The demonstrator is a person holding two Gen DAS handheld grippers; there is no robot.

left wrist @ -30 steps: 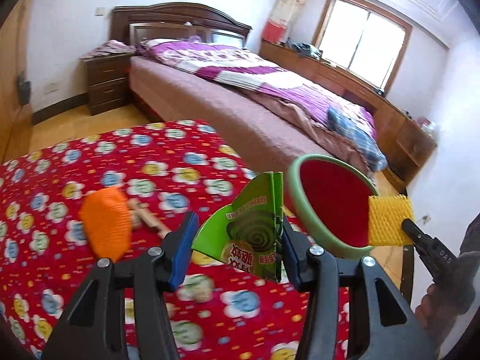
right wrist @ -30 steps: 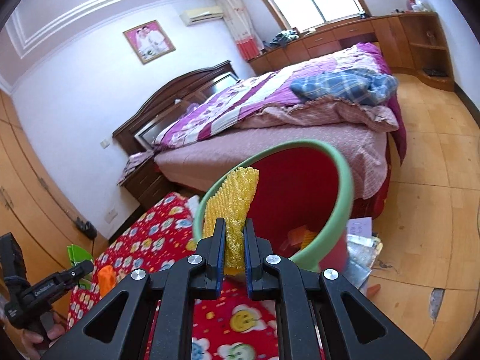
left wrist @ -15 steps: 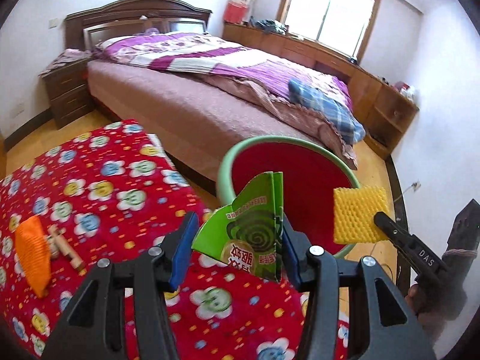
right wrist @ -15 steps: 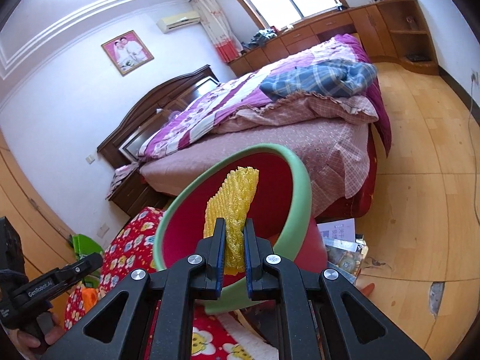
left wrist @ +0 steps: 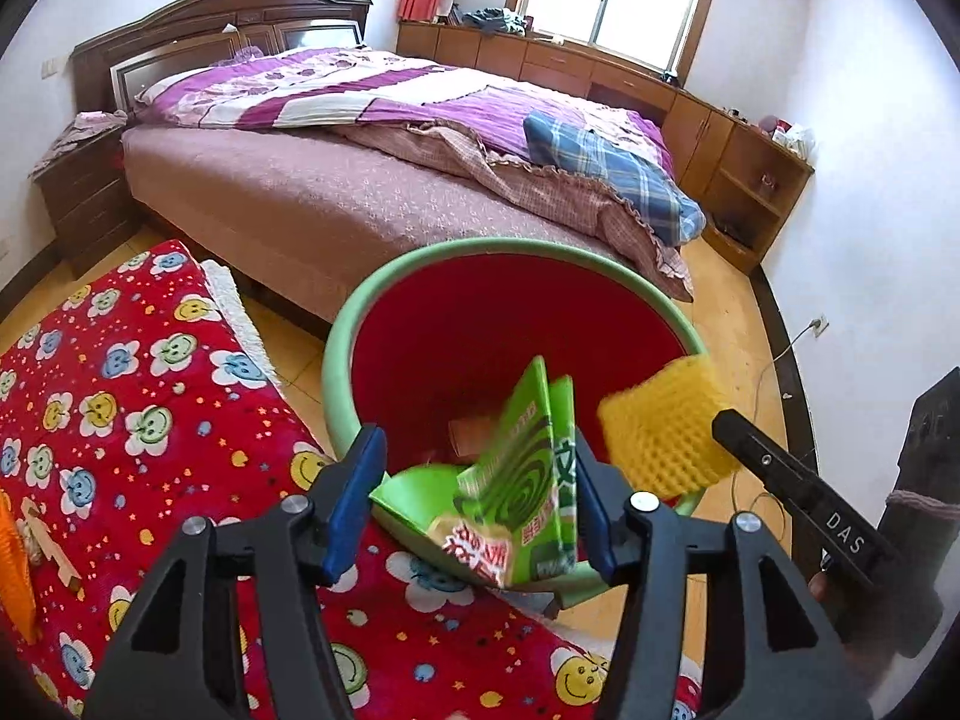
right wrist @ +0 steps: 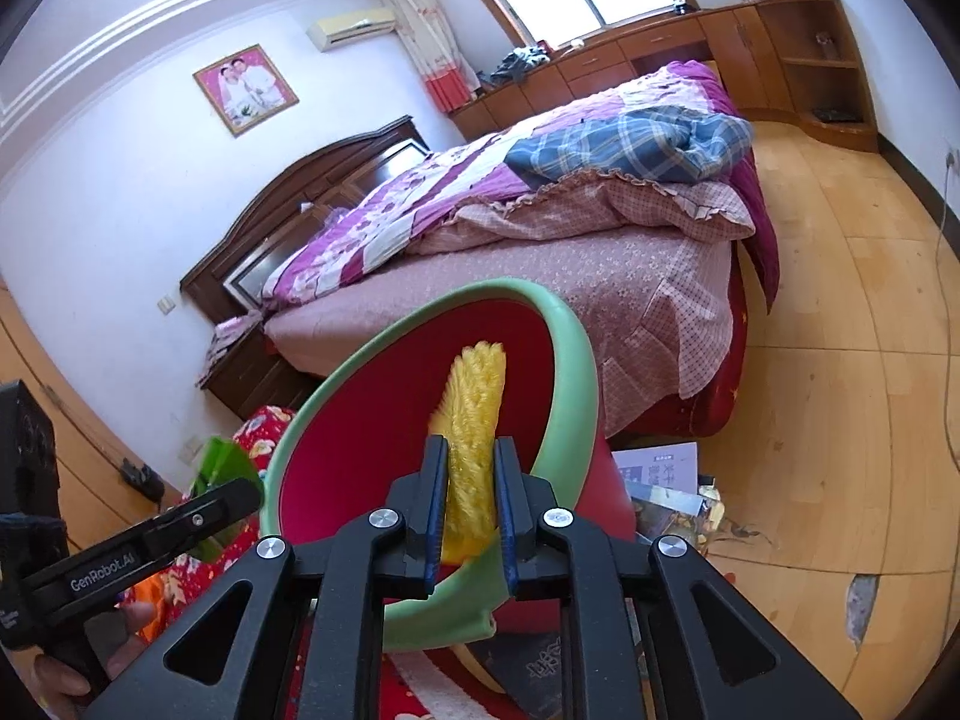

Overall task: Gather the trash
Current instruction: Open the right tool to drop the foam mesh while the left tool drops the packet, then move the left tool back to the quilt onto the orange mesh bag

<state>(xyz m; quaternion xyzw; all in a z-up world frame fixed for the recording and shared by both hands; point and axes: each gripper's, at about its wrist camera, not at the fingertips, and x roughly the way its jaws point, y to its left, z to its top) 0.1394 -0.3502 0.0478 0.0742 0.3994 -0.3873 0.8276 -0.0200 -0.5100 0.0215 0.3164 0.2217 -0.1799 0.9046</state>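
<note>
A red bin with a green rim stands on the floor beside the red patterned mat. My left gripper is open over the bin's near rim; a green mosquito-coil box sits tilted and blurred between its spread fingers, seemingly loose. The box edge also shows in the right wrist view. My right gripper is shut on a yellow foam net, held over the bin's opening. Some scraps lie at the bin's bottom.
An orange object and a small wooden piece lie on the mat at left. Papers lie on the wooden floor by the bin. A large bed stands behind, cabinets along the window wall.
Both grippers have moved closer over the bin. The left jaws have opened and the green box has tipped forward and down. The right gripper's jaws have parted slightly around the foam net.
</note>
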